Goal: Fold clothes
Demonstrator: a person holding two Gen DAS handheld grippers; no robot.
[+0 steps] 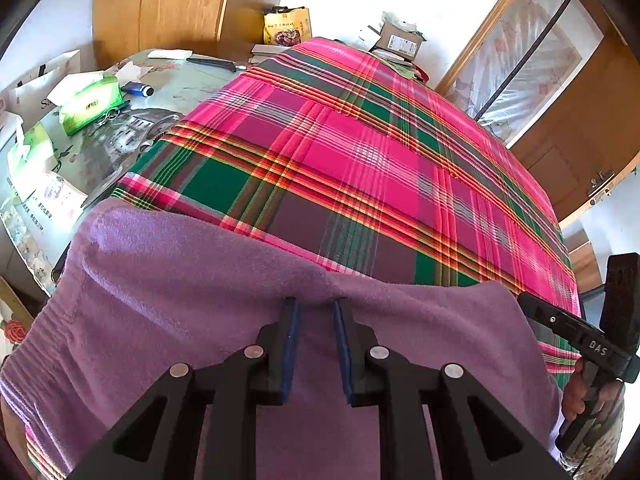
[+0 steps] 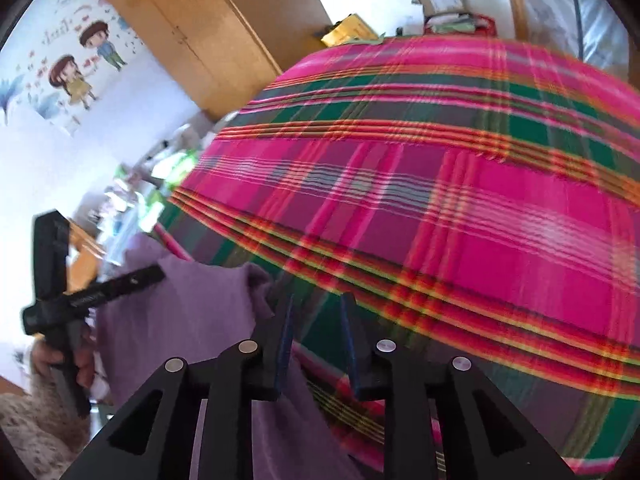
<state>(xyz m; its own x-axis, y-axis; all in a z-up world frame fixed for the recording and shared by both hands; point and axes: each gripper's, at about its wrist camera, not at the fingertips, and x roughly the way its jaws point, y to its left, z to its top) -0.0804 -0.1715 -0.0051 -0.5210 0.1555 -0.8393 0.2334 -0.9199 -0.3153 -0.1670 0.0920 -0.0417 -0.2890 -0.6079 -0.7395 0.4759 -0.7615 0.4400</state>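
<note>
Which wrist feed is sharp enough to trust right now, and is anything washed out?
Left wrist view: sharp; the purple garment and plaid cloth show crisp weave, though the wall behind is blown out white. Right wrist view: motion-blurred, plaid stripes smeared, the right gripper soft-edged, the garment's edge hazy. Both bend straight lines, fisheye style.
</note>
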